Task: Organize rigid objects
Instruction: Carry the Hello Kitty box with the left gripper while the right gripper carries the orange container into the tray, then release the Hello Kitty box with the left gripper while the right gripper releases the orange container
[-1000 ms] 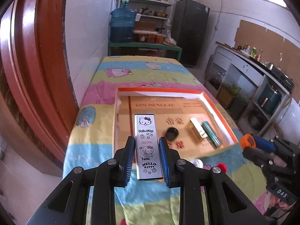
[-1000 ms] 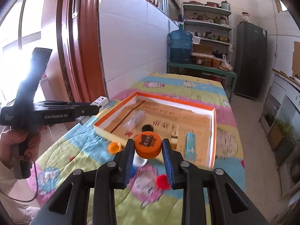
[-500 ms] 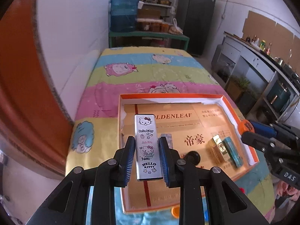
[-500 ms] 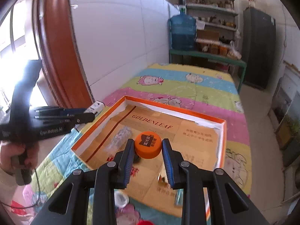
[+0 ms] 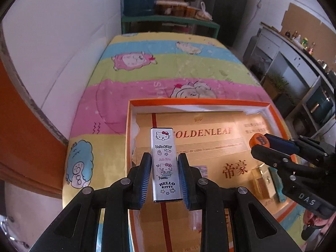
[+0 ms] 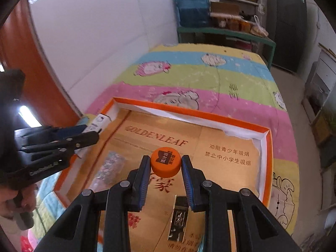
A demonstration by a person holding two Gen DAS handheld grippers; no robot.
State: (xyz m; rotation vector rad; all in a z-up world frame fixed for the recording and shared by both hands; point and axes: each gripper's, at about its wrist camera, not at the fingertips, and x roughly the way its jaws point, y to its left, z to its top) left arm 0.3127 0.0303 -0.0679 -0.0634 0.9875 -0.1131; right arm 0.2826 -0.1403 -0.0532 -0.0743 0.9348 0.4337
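Nearest in the L wrist view, the left gripper (image 5: 164, 178) pinches a slim silver Hello Kitty case (image 5: 165, 163), upright btwn the blue pads, hanging over the near-left corner of the orange box (image 5: 197, 101). R wrist view: right gripper (image 6: 166, 177) clamps an orange bottle cap (image 6: 166, 162) by its sides, above the gold floor of the same box, roughly mid-box. Just below/behind that cap a small dark-and-silver lighter-like item (image 6: 178, 220) lies in the box; a clear crinkly packet (image 6: 109, 168) sits to its left side. From the L view a gold boxy item (image 5: 261, 180) and a teal one (image 5: 276, 180) rest together nr the right wall. Farther out, the striped cartoon cloth (image 5: 168, 67) covers the table w/ nothing else visible on it, then shelving and a water jug (image 6: 192, 6) at the back. Judgement: partway done, several pcs already in the box, 2 more held over it, not yet let go; both need lowering and releasing. Whether more waits outside the box, can't tell.
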